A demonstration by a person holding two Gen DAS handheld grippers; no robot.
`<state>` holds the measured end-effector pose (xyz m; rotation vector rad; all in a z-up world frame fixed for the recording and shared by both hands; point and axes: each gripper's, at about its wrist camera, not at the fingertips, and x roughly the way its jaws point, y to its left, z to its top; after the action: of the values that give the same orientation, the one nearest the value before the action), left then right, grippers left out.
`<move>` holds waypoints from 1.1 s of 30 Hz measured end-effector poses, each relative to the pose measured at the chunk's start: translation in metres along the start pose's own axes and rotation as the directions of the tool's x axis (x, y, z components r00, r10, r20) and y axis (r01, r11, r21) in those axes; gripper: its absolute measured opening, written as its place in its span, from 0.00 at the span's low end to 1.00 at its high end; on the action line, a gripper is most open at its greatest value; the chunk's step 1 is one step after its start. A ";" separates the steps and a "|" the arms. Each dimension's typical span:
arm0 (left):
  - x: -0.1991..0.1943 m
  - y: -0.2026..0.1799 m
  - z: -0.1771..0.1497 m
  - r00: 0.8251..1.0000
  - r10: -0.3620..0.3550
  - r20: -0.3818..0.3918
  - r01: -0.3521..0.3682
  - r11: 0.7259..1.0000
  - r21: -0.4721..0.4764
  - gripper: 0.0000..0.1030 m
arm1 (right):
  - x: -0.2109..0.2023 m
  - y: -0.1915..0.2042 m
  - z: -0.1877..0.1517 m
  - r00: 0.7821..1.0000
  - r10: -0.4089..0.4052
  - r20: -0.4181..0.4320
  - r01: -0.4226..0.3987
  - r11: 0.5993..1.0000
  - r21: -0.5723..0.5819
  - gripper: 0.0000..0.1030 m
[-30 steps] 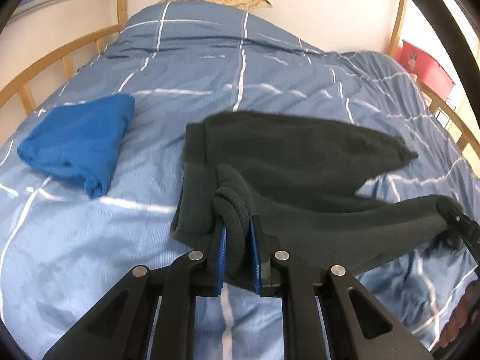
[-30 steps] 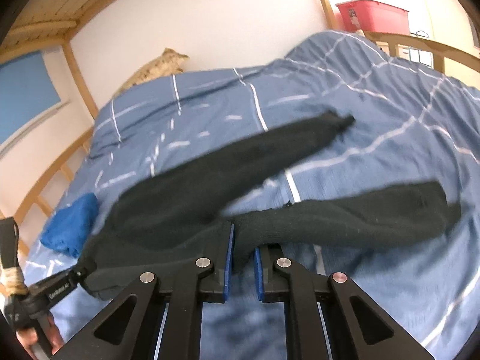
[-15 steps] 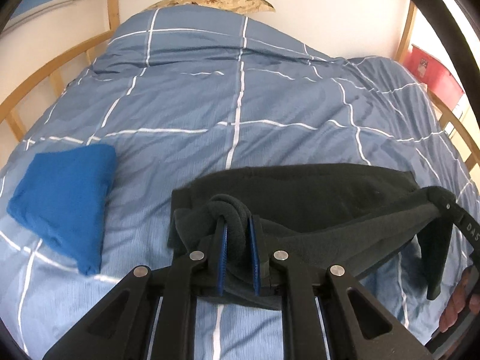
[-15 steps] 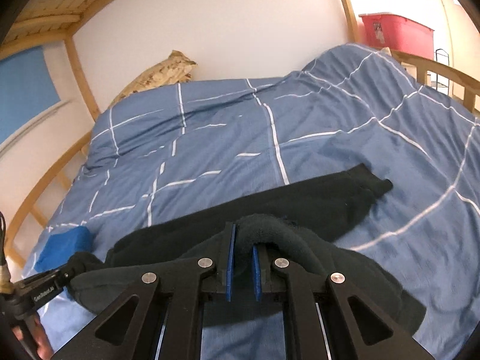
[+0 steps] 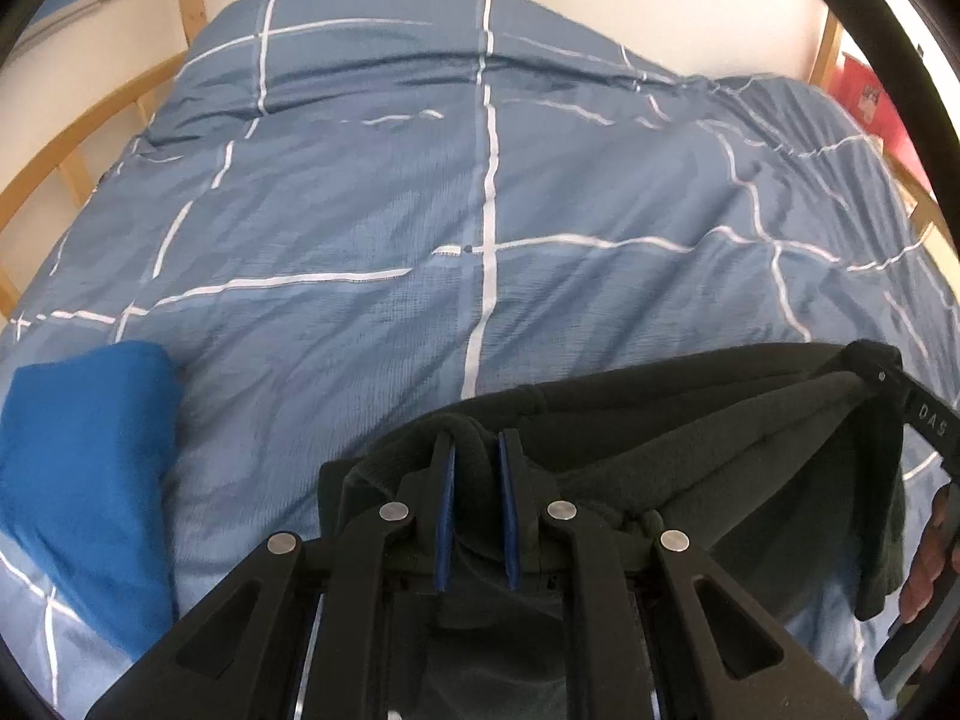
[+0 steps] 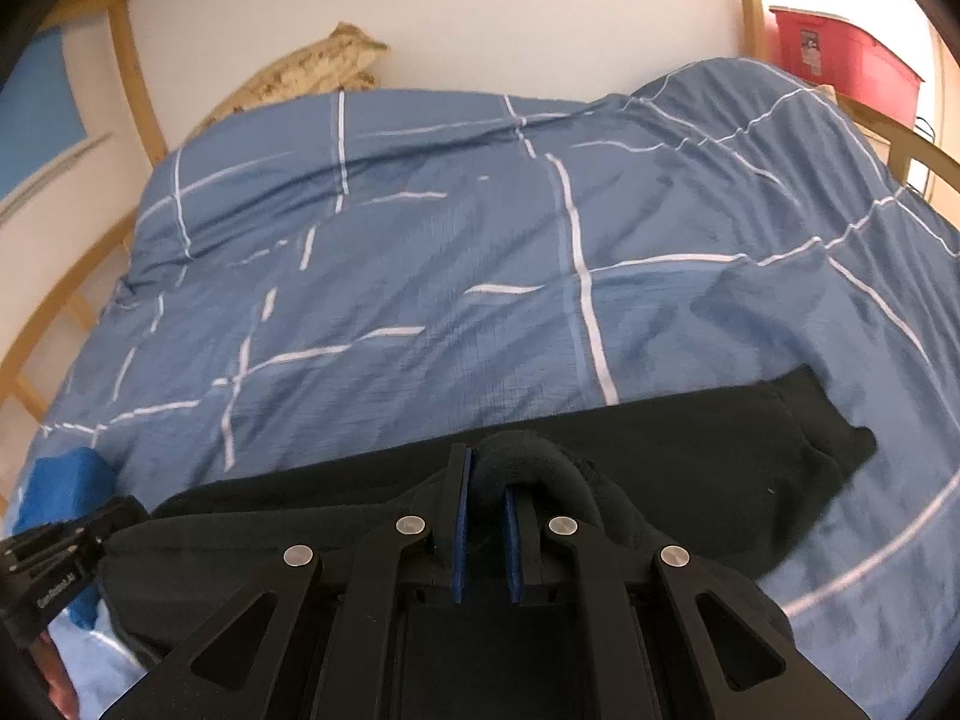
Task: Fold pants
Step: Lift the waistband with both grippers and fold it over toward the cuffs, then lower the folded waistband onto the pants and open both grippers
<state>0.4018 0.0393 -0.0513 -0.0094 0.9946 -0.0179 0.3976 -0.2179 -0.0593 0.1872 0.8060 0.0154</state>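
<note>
While the left claw point(image 5: 475, 450) pinches a bunched fold of the dark pants point(image 5: 708, 438) and the right claw point(image 6: 487, 480) clamps another fold, the garment hangs stretched between them — low over the blue checked duvet point(image 5: 480, 210), near a folded blue cloth point(image 5: 84, 468).

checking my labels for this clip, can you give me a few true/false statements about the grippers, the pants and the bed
1. Both grippers are shut on the dark pants. True: the left gripper and right gripper each pinch a fold.
2. A folded blue cloth lies on the duvet. True.
3. The duvet is plain red. False: it is blue with white grid lines.
4. The red bin sits on the pants. False: it stands beyond the bed rail.
5. The pants lie on the blue cloth. False: they are apart.
</note>
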 end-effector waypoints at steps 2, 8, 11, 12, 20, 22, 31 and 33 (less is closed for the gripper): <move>0.011 0.002 0.003 1.000 0.005 -0.013 -0.005 1.000 0.004 0.14 | 0.015 0.000 0.003 1.000 -0.002 -0.026 0.002 1.000 0.004 0.10; 0.036 0.006 0.014 0.999 0.029 -0.022 -0.028 0.999 0.045 0.16 | 0.055 0.005 0.007 0.996 -0.032 -0.089 0.030 0.999 -0.022 0.10; 0.042 0.010 0.016 0.999 0.043 -0.022 -0.042 0.997 0.063 0.28 | 0.070 0.007 0.005 0.991 -0.052 -0.123 0.048 0.998 -0.031 0.10; 0.042 0.011 0.018 0.999 0.047 -0.021 -0.046 0.997 0.064 0.34 | 0.075 0.009 0.003 0.989 -0.064 -0.133 0.059 0.997 -0.043 0.10; -0.002 0.029 0.026 0.961 0.241 0.134 -0.260 0.955 0.143 0.56 | 0.083 0.016 0.006 0.976 -0.110 -0.190 0.091 0.990 -0.103 0.15; -0.014 0.027 0.021 0.952 0.256 0.165 -0.286 0.939 0.191 0.60 | 0.077 0.020 0.009 0.974 -0.114 -0.196 0.092 0.989 -0.119 0.23; -0.041 0.031 -0.025 0.989 -0.033 0.144 -0.022 0.931 0.364 0.61 | 0.019 0.070 0.004 0.986 -0.107 -0.128 0.071 0.964 -0.257 0.55; -0.033 0.035 -0.026 0.988 -0.066 0.138 0.008 0.923 0.384 0.61 | -0.001 0.084 -0.002 0.993 -0.082 -0.083 0.055 0.956 -0.289 0.63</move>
<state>0.3621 0.0744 -0.0386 0.3255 0.8281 -0.2441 0.4005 -0.1347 -0.0458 -0.1165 0.8946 0.0757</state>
